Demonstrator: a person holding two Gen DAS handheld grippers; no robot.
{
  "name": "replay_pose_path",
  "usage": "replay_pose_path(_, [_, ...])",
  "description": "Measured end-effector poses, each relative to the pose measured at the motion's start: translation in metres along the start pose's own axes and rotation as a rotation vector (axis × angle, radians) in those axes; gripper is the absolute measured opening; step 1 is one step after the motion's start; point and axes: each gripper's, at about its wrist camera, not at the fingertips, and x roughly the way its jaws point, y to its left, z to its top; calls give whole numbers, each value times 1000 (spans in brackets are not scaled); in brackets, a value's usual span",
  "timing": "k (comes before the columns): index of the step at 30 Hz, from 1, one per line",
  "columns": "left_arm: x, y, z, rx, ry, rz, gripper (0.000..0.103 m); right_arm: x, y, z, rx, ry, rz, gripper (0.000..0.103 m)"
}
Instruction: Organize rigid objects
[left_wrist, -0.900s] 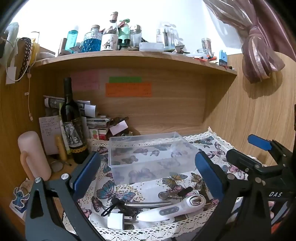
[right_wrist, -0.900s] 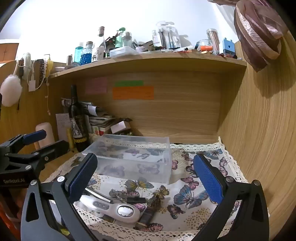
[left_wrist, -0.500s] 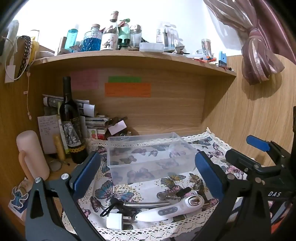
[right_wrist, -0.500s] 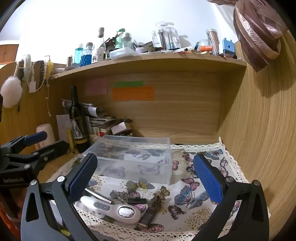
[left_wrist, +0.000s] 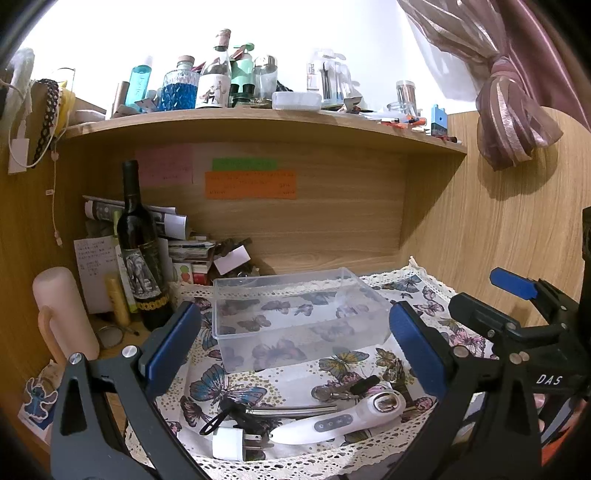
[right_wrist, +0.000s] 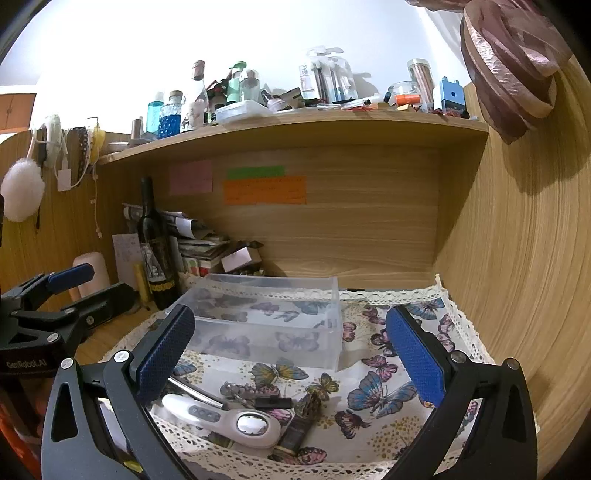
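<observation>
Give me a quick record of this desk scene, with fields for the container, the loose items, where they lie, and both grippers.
container: clear plastic box, empty, on the butterfly cloth
loose items: white handheld device, white plug, keys, metal straw
item position: on the cloth, in front of the box, none inside it
left gripper: open, holding nothing
right gripper: open, holding nothing
behind the box: dark wine bottle, upright
</observation>
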Motion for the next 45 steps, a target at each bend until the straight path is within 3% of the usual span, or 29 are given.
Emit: replay_pose_path(45, [-2,-1,2,-7,-11,5,103,-4,5,3,3,-12,8,103])
